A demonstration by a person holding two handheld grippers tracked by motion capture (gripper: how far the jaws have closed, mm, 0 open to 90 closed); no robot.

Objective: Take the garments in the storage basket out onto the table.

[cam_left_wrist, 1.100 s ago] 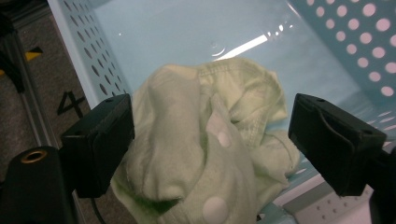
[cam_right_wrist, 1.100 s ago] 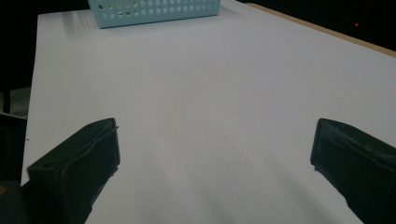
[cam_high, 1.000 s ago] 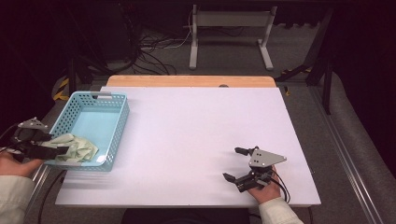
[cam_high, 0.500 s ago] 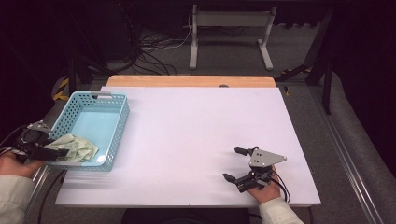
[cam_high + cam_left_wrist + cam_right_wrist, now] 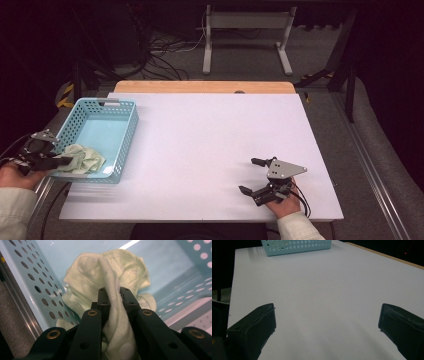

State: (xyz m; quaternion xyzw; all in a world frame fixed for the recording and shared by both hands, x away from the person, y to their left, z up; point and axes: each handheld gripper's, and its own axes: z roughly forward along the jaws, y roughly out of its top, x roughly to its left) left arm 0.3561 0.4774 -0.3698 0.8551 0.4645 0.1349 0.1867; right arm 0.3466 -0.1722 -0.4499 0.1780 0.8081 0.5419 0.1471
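Note:
A pale green cloth (image 5: 84, 158) (image 5: 110, 277) lies crumpled in the near end of a light blue perforated basket (image 5: 128, 131) (image 5: 32, 280) at the table's left. My left gripper (image 5: 64, 160) (image 5: 114, 296) reaches over the basket's near left corner; its jaws have just been closing and now pinch a fold of the cloth between them. My right gripper (image 5: 251, 175) (image 5: 325, 320) rests low over the white table (image 5: 210, 140) near the front right, its jaws spread wide with nothing between them.
The basket (image 5: 297, 246) stands far off across the white tabletop in the right gripper view. A wooden strip (image 5: 205, 87) runs along the table's far edge. Cables and a metal stand (image 5: 245, 35) lie on the floor beyond.
The left gripper's jaws have closed on the green cloth in the basket. The right gripper has stayed in place.

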